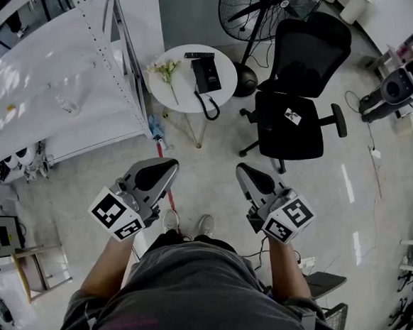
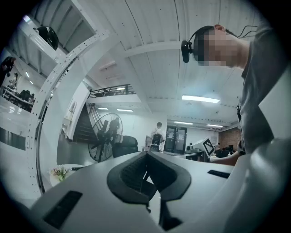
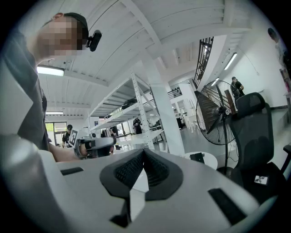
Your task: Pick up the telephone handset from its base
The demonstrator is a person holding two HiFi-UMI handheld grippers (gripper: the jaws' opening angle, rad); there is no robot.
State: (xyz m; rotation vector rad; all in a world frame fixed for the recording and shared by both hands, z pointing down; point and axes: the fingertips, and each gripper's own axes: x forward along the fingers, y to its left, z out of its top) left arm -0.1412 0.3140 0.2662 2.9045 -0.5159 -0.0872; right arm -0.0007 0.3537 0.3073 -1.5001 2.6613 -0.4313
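A black telephone (image 1: 206, 74) lies on a small round white table (image 1: 181, 97), its handset resting on the base and a coiled cord (image 1: 210, 108) hanging over the near rim. In the right gripper view the phone (image 3: 197, 157) is a small dark shape far ahead. My left gripper (image 1: 165, 169) and right gripper (image 1: 244, 170) are held side by side at waist height, well short of the table. Both point level toward it. The left gripper (image 2: 146, 157) is shut with nothing in it, and the right gripper (image 3: 144, 154) likewise has its jaws together and empty.
A flower sprig (image 1: 165, 70) and a flat black item (image 1: 199, 54) share the table. A black office chair (image 1: 298, 107) stands to the right, a floor fan (image 1: 251, 8) behind it. White shelving (image 1: 50, 80) fills the left. Equipment (image 1: 394, 89) sits far right.
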